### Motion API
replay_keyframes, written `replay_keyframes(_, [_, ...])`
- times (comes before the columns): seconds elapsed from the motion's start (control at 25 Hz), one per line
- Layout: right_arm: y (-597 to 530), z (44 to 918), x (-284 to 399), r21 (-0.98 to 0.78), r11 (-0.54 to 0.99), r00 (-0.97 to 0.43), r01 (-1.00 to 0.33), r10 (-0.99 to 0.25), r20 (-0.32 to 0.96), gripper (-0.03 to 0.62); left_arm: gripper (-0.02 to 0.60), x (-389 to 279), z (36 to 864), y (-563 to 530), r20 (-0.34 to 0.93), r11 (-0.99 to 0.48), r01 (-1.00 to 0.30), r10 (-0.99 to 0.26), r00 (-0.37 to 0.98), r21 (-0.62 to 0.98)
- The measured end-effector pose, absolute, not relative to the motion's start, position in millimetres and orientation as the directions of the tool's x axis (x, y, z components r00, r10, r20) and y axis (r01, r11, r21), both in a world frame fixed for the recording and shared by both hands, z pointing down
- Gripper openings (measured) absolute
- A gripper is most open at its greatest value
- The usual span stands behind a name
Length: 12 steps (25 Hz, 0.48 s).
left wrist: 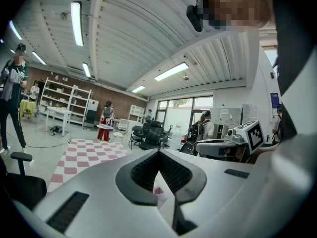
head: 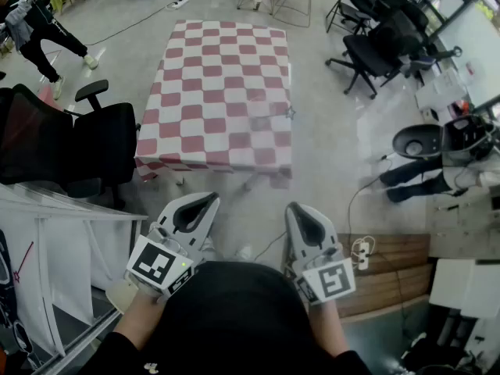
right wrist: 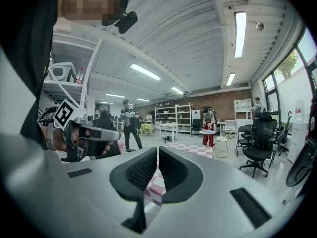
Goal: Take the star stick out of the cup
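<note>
No cup or star stick shows in any view. The table (head: 219, 76) with a red-and-white checkered cloth stands a few steps ahead on the grey floor, and its top looks bare. My left gripper (head: 208, 199) and right gripper (head: 298, 208) are held close to my body, well short of the table, both pointing toward it. The left gripper (left wrist: 159, 151) has its jaw tips touching with nothing between them. On the right gripper (right wrist: 158, 148) the jaws are also shut and empty. Each gripper view shows the other gripper alongside.
A black office chair (head: 94, 139) stands left of the table, and white frames (head: 62, 241) lean at the lower left. More office chairs (head: 383, 45) are at the upper right. A wooden bench (head: 391, 264) and a power strip (head: 363, 252) lie to my right. A person (head: 39, 30) walks at the far left.
</note>
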State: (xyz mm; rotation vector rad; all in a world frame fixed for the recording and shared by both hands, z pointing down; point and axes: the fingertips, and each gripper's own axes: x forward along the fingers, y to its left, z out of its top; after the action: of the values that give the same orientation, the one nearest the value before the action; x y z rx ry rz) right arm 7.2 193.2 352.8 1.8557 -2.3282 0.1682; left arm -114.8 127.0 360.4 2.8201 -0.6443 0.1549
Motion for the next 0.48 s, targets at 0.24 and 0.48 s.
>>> replay_keyframes(0.24, [181.5, 352.7, -13.2, 0.026, 0.224, -0.215, -0.974, -0.956, 0.199, 0.029, 0.04, -130.9, 365.0, 117.5, 0.153, -0.876, -0.427, -0.402, 0.903, 0.222])
replay_keyframes(0.48, [169.6, 358.6, -25.8, -0.012, 0.173, -0.172, -0.985, -0.963, 0.207, 0.029, 0.04, -151.4, 371.7, 102.8, 0.151, -0.879, -0.412, -0.386, 0.91, 0.238])
